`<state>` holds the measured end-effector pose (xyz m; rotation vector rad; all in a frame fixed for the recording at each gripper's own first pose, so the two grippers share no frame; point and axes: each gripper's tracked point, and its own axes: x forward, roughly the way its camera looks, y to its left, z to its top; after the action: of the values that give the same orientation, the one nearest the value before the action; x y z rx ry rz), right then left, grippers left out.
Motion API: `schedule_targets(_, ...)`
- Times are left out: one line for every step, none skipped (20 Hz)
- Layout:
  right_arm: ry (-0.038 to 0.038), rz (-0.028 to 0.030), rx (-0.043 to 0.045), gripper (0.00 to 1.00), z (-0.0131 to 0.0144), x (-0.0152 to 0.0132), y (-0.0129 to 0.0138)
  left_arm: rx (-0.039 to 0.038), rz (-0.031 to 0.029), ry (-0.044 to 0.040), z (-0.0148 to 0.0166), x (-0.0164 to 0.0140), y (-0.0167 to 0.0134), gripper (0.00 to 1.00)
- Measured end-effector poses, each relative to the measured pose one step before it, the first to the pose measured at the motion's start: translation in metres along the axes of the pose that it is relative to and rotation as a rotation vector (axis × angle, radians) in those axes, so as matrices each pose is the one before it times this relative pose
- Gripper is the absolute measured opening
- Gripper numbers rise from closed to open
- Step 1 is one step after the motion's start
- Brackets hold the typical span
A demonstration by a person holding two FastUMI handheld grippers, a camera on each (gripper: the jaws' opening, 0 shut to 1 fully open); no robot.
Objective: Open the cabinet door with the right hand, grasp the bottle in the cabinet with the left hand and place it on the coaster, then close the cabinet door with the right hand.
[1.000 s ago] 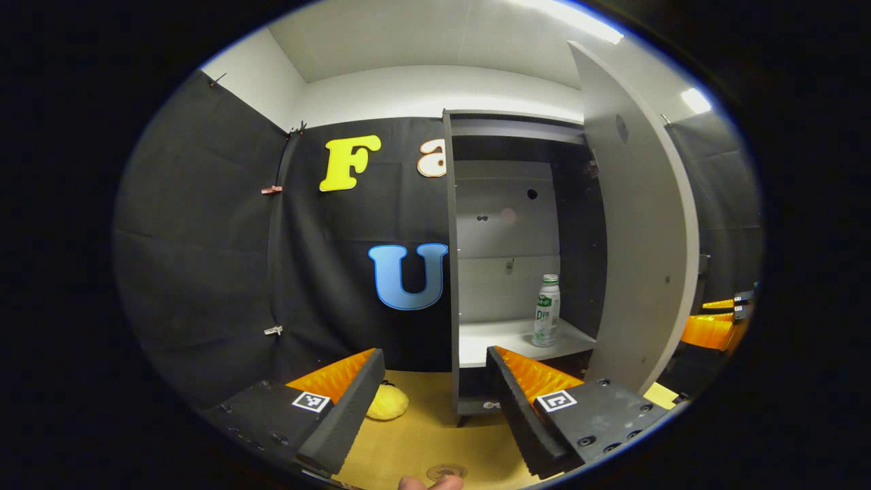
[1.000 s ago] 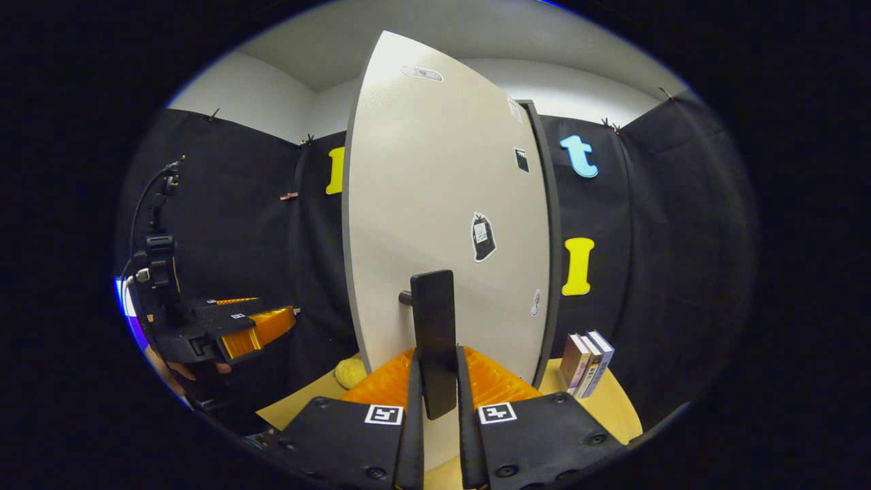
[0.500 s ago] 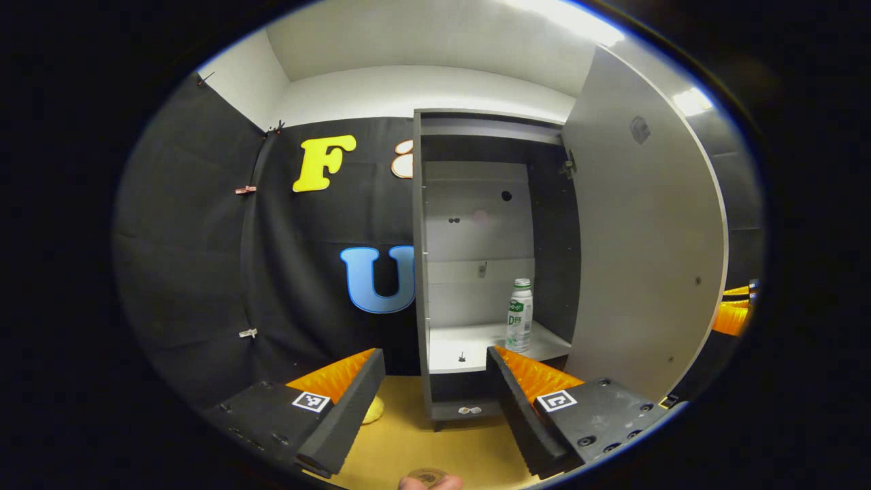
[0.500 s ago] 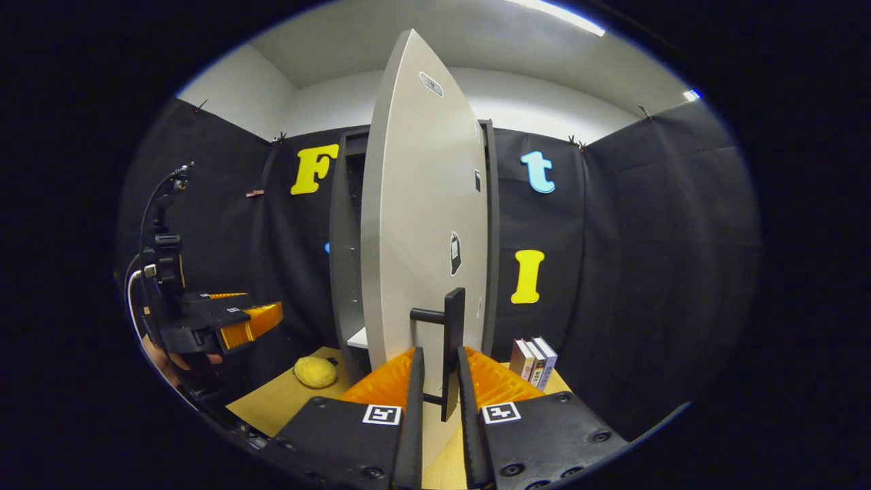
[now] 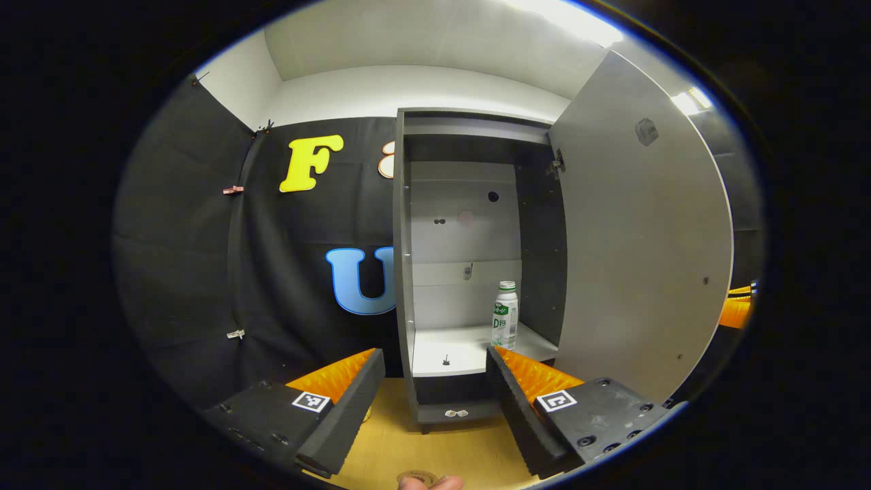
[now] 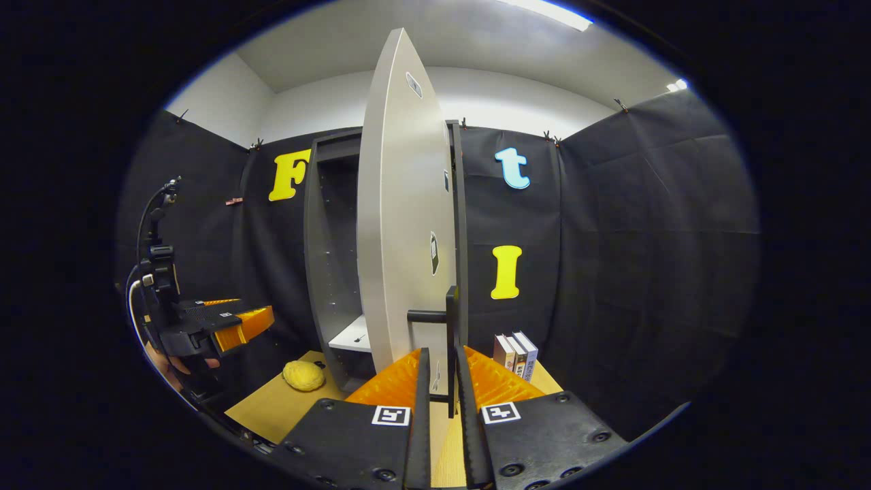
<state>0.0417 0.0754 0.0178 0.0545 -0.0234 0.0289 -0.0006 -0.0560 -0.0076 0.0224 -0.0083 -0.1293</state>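
The grey cabinet (image 5: 408, 245) stands open, its door (image 5: 639, 238) swung out to the right. A white bottle with a green cap (image 5: 504, 315) stands upright on the cabinet's shelf (image 5: 456, 354), at the right side. My left gripper (image 5: 435, 395) is open in front of the shelf and below it, with nothing between its fingers. A round coaster (image 5: 416, 476) peeks in at the bottom edge beside a fingertip. In the right gripper view the door (image 6: 405, 224) is seen nearly edge-on, and my right gripper (image 6: 441, 388) is shut on its dark handle (image 6: 449, 340).
A yellow sponge-like lump (image 6: 303, 375) lies on the wooden table (image 6: 265, 408) left of the cabinet. Three books (image 6: 515, 352) stand right of the door. My left gripper (image 6: 224, 327) hovers at the left, held by a hand.
The door has swung wider open with my right gripper on its handle. In the left gripper view the cabinet and bottle have shifted left toward the centre.
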Motion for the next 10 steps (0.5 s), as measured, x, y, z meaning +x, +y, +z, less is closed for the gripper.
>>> schedule_targets(0.00107,-0.00466,0.00162,0.23,0.00331,-0.00381,-0.00292,0.00148,-0.00062,-0.00017,0.00041,0.0004,-0.00014,0.94)
schedule_targets(0.00236,-0.0077,0.00365,0.23,0.00058,-0.00321,-0.00091,0.00083,-0.00267,0.00182,0.00003,0.0008,-0.00152,0.94)
schedule_targets(-0.00107,-0.00931,0.00473,0.23,0.00114,-0.00479,-0.00176,0.00061,-0.00399,0.0016,0.00039,0.00311,-0.00292,0.94)
schedule_targets(-0.00215,-0.01021,0.00589,0.23,0.00148,-0.00551,-0.00187,0.00048,-0.00517,0.00189,0.00079,0.00337,-0.00296,0.95)
schedule_targets(-0.00083,-0.01016,0.00493,0.23,0.00135,-0.0061,-0.0022,0.00071,-0.00469,-0.00021,0.00073,0.00395,-0.00316,0.94)
schedule_targets(-0.00401,-0.01294,0.00398,0.23,0.00093,-0.00678,-0.00133,0.00136,-0.00688,0.0001,-0.0003,0.00475,-0.00341,0.94)
schedule_targets(-0.00262,-0.0156,0.00483,0.23,-0.00015,-0.00402,-0.00187,0.00286,-0.00844,-0.00298,0.00151,0.00311,-0.00312,0.94)
schedule_targets(-0.00579,-0.01563,0.00513,0.23,0.00158,-0.00639,-0.00345,0.0042,-0.00874,-0.00319,0.00146,0.00179,-0.00311,0.95)
schedule_targets(-0.00863,-0.01269,0.0061,0.23,0.00363,-0.00602,-0.00518,0.00394,-0.00973,-0.00391,0.00169,0.00237,-0.0034,0.95)
schedule_targets(-0.00475,0.02635,0.02361,0.23,0.00258,-0.00424,0.00517,0.0031,-0.01026,-0.00517,0.0016,0.00315,-0.0038,0.95)
